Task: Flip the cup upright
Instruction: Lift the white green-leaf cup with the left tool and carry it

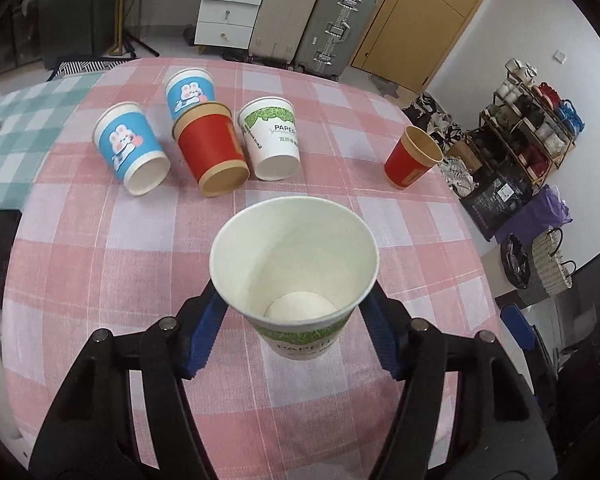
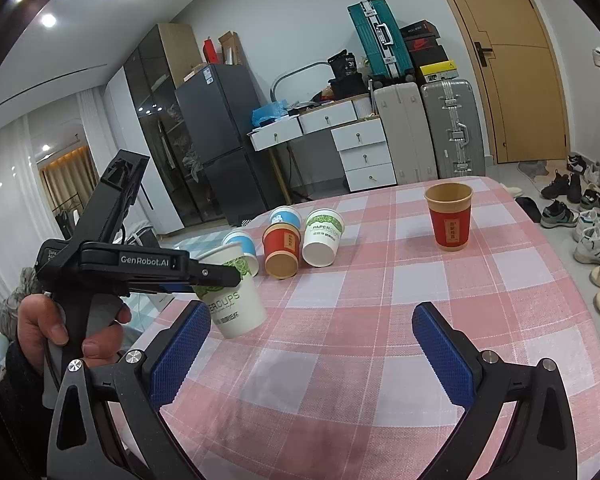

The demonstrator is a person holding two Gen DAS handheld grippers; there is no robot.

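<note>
Left wrist view: the left gripper [image 1: 296,316] has its blue pads pressed against both sides of a white cup with green print [image 1: 294,276], holding it above the table [image 1: 100,264] with its mouth tilted toward the camera, so the white inside and the bottom show. In the right wrist view the same cup [image 2: 232,296] hangs over the table's left edge, leaning, clamped by the left gripper [image 2: 216,276]. The right gripper [image 2: 312,344] is spread wide with nothing between its pads, over the near part of the pink checked cloth. Toward the far left corner stand four upside-down cups close together: two blue cups [image 1: 130,148] [image 1: 190,94], a red cup [image 1: 214,152] and a second white cup [image 1: 274,138]. An upright red cup [image 1: 412,158] stands apart near the far right edge.
</note>
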